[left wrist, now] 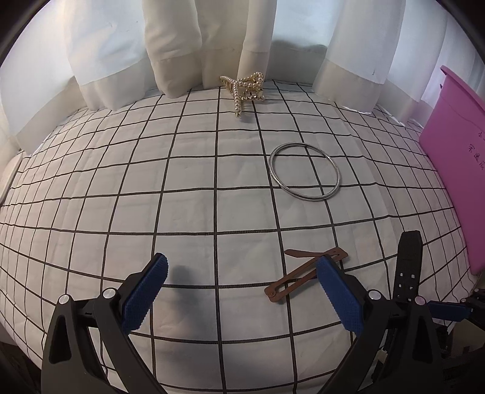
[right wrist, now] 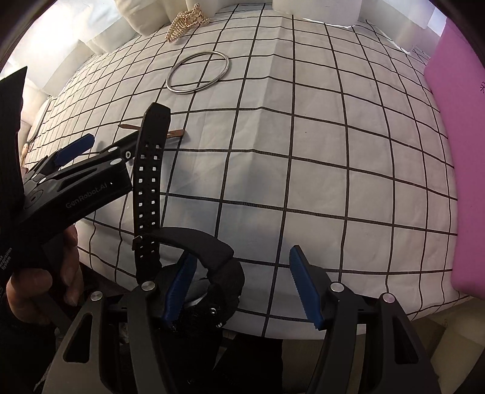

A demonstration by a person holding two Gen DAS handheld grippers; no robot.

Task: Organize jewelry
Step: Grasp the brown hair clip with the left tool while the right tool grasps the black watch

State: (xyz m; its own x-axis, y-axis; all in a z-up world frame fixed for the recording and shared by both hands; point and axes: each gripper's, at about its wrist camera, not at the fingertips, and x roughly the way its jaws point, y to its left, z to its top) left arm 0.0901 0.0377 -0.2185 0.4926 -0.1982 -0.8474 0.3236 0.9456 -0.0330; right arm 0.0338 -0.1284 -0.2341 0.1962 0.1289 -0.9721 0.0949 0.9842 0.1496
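A pearl and gold hair claw (left wrist: 244,88) lies at the far edge of the checked cloth; it also shows in the right wrist view (right wrist: 186,21). A silver bangle (left wrist: 304,170) lies right of centre, also in the right wrist view (right wrist: 197,72). A brown flat hair clip (left wrist: 303,274) lies by my left gripper's right finger. My left gripper (left wrist: 242,288) is open and empty above the cloth. A black watch (right wrist: 194,272) with its strap (right wrist: 150,178) standing up rests against the left finger of my open right gripper (right wrist: 242,288). The strap also shows in the left wrist view (left wrist: 409,266).
A pink box (left wrist: 454,169) stands at the right edge of the table, also in the right wrist view (right wrist: 457,151). White curtains (left wrist: 212,45) hang behind the far edge. The checked cloth (left wrist: 182,197) covers the table. The left gripper's body (right wrist: 75,188) and a hand show at left.
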